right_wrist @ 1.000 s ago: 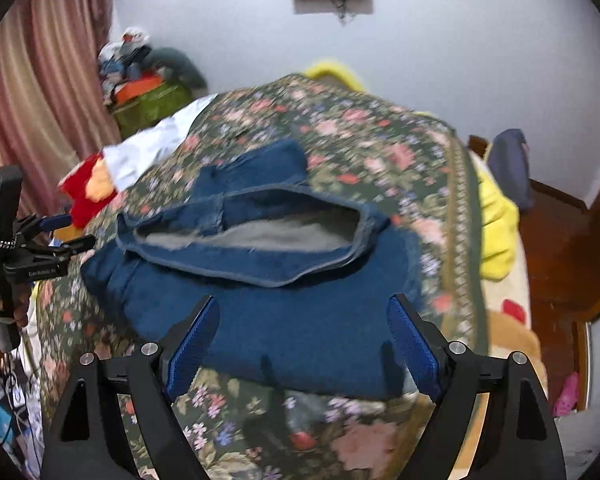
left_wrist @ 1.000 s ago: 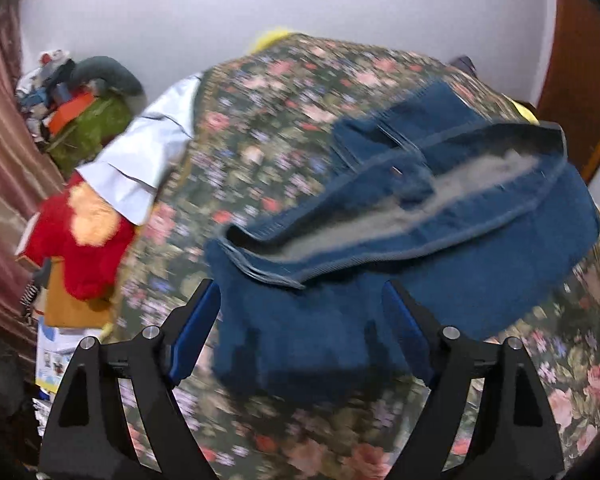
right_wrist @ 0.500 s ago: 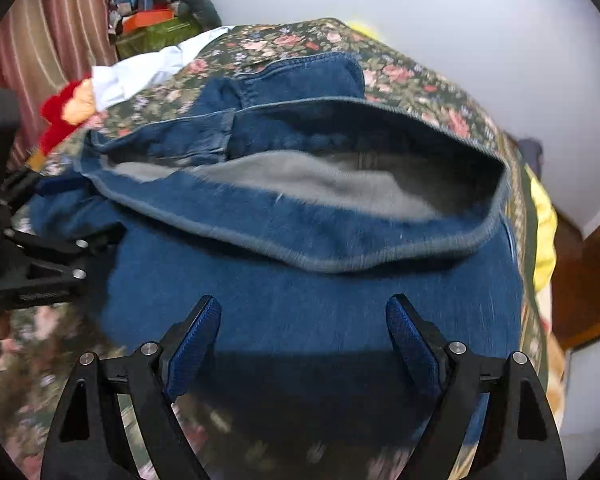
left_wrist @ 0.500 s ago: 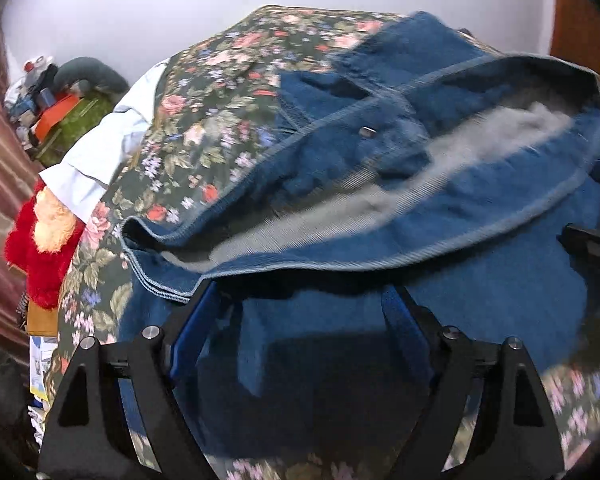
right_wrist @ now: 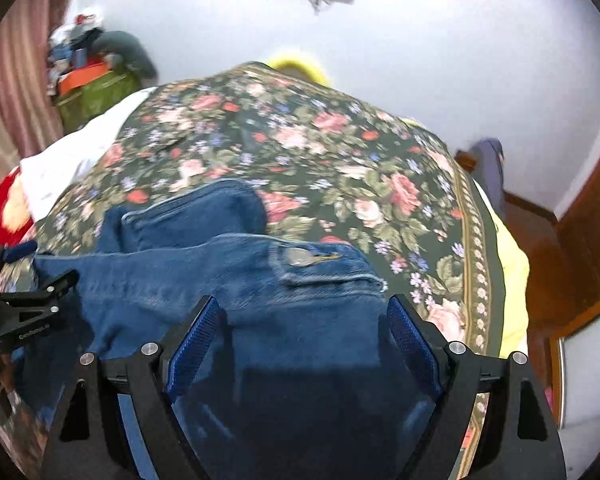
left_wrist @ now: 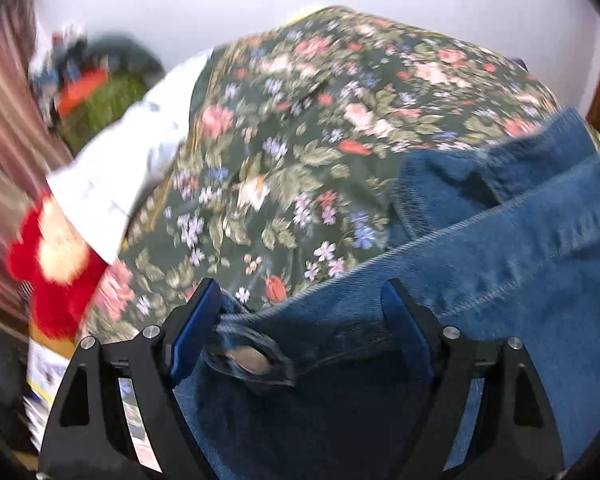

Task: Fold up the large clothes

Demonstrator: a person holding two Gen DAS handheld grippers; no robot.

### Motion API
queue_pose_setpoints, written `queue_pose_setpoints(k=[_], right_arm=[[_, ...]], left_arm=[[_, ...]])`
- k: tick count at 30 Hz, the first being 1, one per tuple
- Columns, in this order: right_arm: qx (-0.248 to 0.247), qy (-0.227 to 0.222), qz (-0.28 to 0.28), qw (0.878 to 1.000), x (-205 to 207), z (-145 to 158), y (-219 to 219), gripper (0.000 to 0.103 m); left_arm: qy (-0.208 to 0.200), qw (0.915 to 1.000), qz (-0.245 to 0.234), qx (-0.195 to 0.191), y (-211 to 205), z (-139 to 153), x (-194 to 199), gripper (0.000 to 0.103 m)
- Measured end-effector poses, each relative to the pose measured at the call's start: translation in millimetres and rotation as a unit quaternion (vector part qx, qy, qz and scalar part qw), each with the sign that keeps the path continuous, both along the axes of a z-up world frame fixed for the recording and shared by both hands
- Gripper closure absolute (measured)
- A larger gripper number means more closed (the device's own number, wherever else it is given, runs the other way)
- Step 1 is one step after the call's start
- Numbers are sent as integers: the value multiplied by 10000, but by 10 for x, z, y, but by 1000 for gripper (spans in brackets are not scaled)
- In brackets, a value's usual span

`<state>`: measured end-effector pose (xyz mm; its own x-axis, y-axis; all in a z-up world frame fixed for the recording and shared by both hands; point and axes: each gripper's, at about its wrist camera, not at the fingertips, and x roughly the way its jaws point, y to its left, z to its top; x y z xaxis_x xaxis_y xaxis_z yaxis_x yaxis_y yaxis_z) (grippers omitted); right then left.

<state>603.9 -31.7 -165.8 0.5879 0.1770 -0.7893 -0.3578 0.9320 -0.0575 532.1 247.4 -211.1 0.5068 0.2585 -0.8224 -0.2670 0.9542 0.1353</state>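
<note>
Blue jeans [left_wrist: 480, 264] lie on a bed with a green floral cover [left_wrist: 300, 140]. In the left wrist view my left gripper [left_wrist: 300, 312] is open, its jaws wide apart around the waistband corner with the metal button [left_wrist: 248, 360]. In the right wrist view the jeans [right_wrist: 228, 280] spread across the near bed, and my right gripper [right_wrist: 304, 328] is open over the waistband, just below the other button [right_wrist: 298, 257]. The left gripper [right_wrist: 28, 312] shows at the left edge of that view.
A white cloth [left_wrist: 112, 176] and a red plush toy [left_wrist: 56, 264] lie at the bed's left side. A pile of clutter [right_wrist: 92, 76] stands in the far left corner by a striped curtain [right_wrist: 8, 112]. A yellow sheet [right_wrist: 512, 272] and wooden floor are on the right.
Both grippers have moved in low over the jeans' waistband. The opened waistband with its grey lining now lies flat, and the buttons show. Both grippers stayed open.
</note>
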Motion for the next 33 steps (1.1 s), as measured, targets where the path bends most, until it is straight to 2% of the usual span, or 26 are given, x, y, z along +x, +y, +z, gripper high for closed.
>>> queue_pose_setpoints(k=[2,5,10,14,18,21,26,27,29,32,33], right_arm=[[164,122,-110,9997,47,36,-63,19],[637,213,-49,9977,-85,135,-199,18],[890,249,277,9953,-407,296,-185,18],[1052,452,626,9915,-649,287,3,16],[1043,708,941,9875,-858,136,288,14],[823,958,1228,9844,-1001,-84,575,14],[-27,1270,1747,9764,-1183,-550,956,14],[-218,1257,1810,9752,-1204,-621,978,14],[-587,1068,2057,9710,-1254,-742,971,14],[-631,749,2363,9667,-1340,-730,823,13],[-677,680,2343,9674,-1346,-719,765,7]], left_arm=[[-22,9997,207,-159,140,84,-59,20],[-278,9990,201,-288,268,316,-266,20],[-461,9988,-127,115,257,667,-630,20],[-390,9971,-553,343,103,724,-899,18],[-196,9940,-922,548,-72,509,-1019,18],[123,9923,-1037,671,-120,217,-1000,18],[804,9868,-1014,972,6,-329,-989,17],[817,9872,-1023,907,60,-384,-1031,14],[661,9917,-974,512,215,-393,-1148,10],[536,9949,-839,-147,433,-357,-1299,9],[513,9950,-806,-285,489,-359,-1344,9]])
